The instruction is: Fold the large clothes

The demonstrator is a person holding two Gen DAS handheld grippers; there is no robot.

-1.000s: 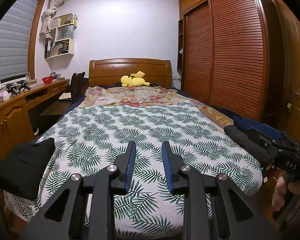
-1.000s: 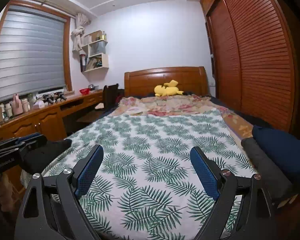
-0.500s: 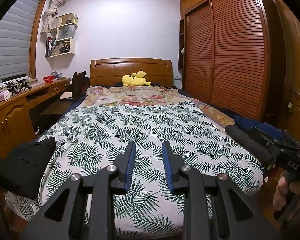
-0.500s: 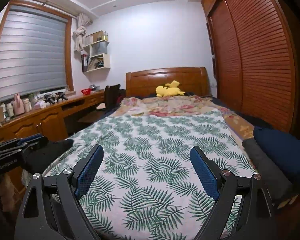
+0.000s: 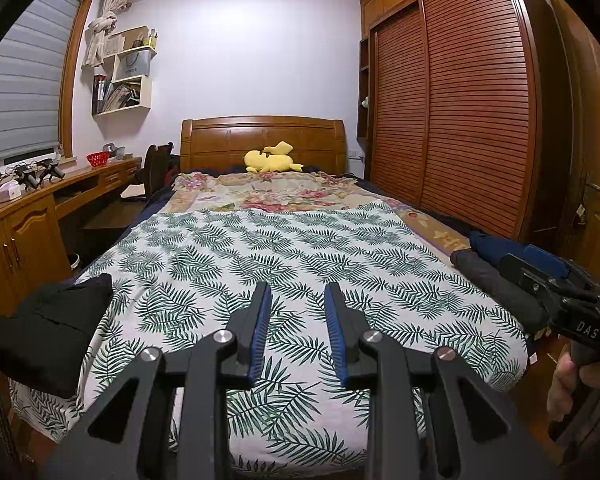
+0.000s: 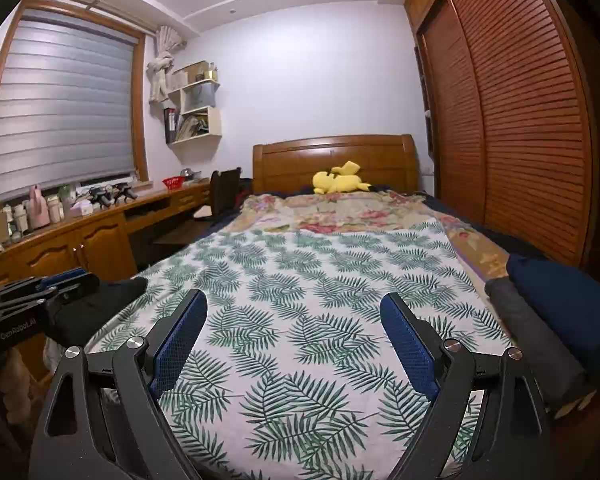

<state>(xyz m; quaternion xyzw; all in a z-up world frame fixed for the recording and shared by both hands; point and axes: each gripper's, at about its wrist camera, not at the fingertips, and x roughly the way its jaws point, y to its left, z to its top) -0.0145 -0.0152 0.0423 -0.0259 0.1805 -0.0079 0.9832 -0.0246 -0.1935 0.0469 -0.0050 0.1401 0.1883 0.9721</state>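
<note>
A black garment (image 5: 48, 328) lies crumpled on the near left corner of the bed; it also shows in the right wrist view (image 6: 100, 304). Folded dark grey (image 5: 496, 284) and navy (image 5: 512, 248) clothes lie along the bed's right edge, also in the right wrist view (image 6: 532, 336) (image 6: 568, 312). My left gripper (image 5: 296, 300) hovers above the foot of the bed, its jaws partly open and empty. My right gripper (image 6: 294, 312) is wide open and empty above the foot of the bed. Each gripper shows in the other's view, the right one (image 5: 556, 292) and the left one (image 6: 32, 300).
The bed is covered by a palm-leaf sheet (image 5: 292, 256) with a floral blanket (image 5: 276, 192) and a yellow plush toy (image 5: 272, 158) at the head. A wooden desk (image 5: 28, 216) runs along the left wall. A slatted wardrobe (image 5: 460, 112) stands on the right.
Both grippers have drawn back and risen slightly from the bed. Their jaw openings are unchanged.
</note>
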